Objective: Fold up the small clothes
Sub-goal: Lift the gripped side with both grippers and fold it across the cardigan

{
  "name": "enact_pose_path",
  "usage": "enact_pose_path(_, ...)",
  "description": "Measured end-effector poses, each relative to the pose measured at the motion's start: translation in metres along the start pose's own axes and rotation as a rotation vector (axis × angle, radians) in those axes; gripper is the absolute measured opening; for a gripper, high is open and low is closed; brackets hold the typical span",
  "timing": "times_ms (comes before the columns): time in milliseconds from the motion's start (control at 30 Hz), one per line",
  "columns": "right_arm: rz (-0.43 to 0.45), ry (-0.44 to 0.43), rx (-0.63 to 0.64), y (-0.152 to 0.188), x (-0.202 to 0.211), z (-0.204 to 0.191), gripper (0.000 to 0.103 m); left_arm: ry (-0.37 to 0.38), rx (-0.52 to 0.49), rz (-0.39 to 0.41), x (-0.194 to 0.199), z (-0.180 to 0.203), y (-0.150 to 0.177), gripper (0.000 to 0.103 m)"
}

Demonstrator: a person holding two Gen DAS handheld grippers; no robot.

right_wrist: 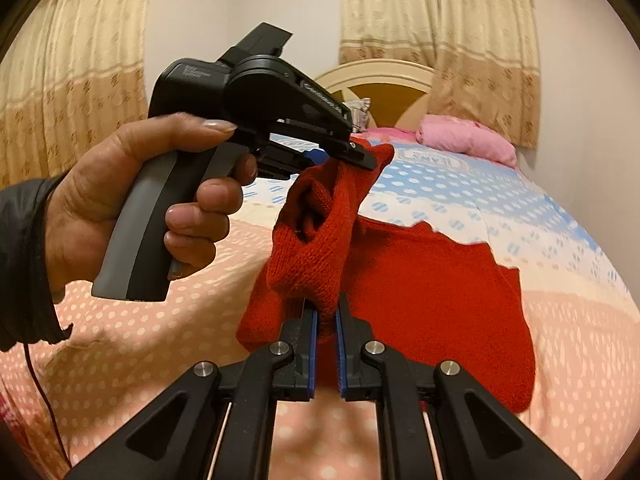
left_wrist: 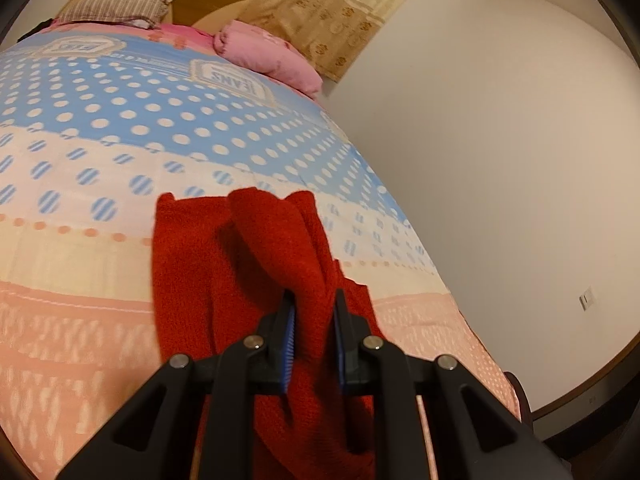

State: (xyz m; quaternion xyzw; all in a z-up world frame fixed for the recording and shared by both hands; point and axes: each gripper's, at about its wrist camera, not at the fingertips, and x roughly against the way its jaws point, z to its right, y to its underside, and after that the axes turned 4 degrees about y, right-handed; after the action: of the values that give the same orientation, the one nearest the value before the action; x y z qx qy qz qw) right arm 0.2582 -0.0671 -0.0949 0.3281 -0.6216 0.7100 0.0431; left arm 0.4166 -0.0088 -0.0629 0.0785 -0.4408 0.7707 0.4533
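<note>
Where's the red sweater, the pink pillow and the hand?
Red sweater (right_wrist: pixel 432 276): right wrist view, flat body on the bed.
Pink pillow (left_wrist: pixel 264 54): left wrist view, its middle.
Hand (right_wrist: pixel 132 196): right wrist view, the palm.

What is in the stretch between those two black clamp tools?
Only the red knit garment: in the right wrist view one raised fold runs from the left gripper to the right gripper, both clamped on it.

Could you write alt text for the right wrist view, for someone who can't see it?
Two handheld grippers pinch a red knitted garment above a bed: the right gripper clamps a fold in the foreground, while a hand holds the left gripper, gripping another edge higher up. A pink pillow and beige curtains lie behind.
</note>
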Motion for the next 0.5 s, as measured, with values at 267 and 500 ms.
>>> enact_pose_path(267,-0.012,0.02,-0.092,0.007,0.012,0.039,0.007,0.034,-0.031,-0.046,-0.034,0.027,0.002,0.016)
enact_pose_path(500,-0.033,0.042,-0.159,0.02,0.016,0.066,0.007,0.039,-0.059,-0.104,-0.066,0.046,0.013,0.016)
